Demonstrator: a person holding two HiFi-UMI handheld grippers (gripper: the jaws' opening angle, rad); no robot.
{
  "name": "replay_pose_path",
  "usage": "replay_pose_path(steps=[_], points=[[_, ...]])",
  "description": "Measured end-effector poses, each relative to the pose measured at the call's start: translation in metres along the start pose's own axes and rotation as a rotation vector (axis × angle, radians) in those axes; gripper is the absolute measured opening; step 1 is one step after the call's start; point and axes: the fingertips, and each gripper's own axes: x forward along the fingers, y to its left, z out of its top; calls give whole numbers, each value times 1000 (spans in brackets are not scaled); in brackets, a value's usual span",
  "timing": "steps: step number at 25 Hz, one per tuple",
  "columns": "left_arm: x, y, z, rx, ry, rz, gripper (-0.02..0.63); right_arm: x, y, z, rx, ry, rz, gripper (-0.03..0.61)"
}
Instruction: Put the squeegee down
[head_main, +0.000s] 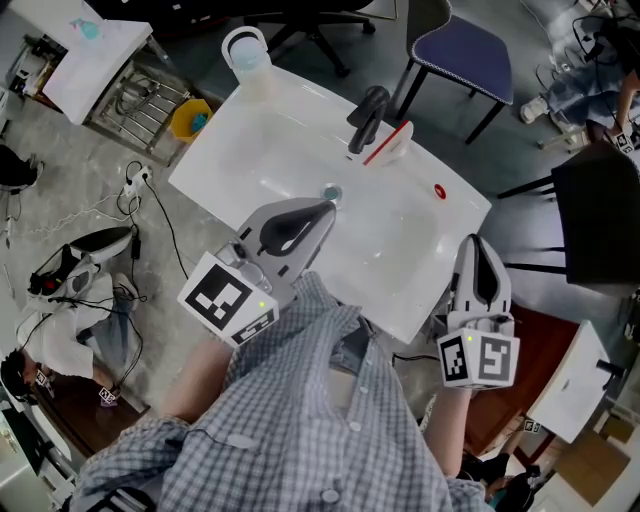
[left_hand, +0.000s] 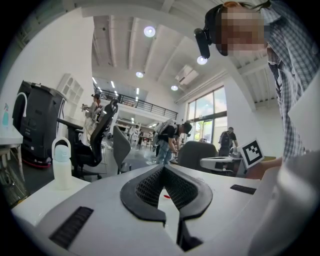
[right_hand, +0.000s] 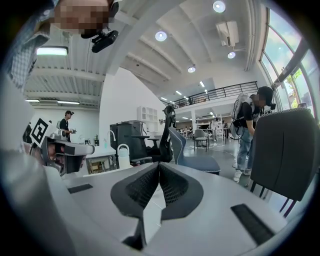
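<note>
Squeegee already down at far edge of sink top, just beside faucet, long axis diag. to that edge. L gripper nearer; R gripper by near-right corner. Both pressed together, empty.

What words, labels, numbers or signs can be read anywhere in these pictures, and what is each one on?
No readable words or numbers anywhere.
Marker cube on the left gripper: black-and-white square pattern, no letters.
Marker cube on the right gripper: same kind of pattern, no letters.
White jug: no label that can be read.
Red spot on the sink: too small to read.
</note>
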Motion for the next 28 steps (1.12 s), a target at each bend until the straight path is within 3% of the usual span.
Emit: replay_pose_path(steps=[7, 28], points=[[1, -4, 0, 3, -5, -9, 6, -3, 0, -2, -42, -2, -6, 11], [-2, -17, -4, 5, 2, -17, 6, -12, 4, -6, -25, 10, 19, 11]])
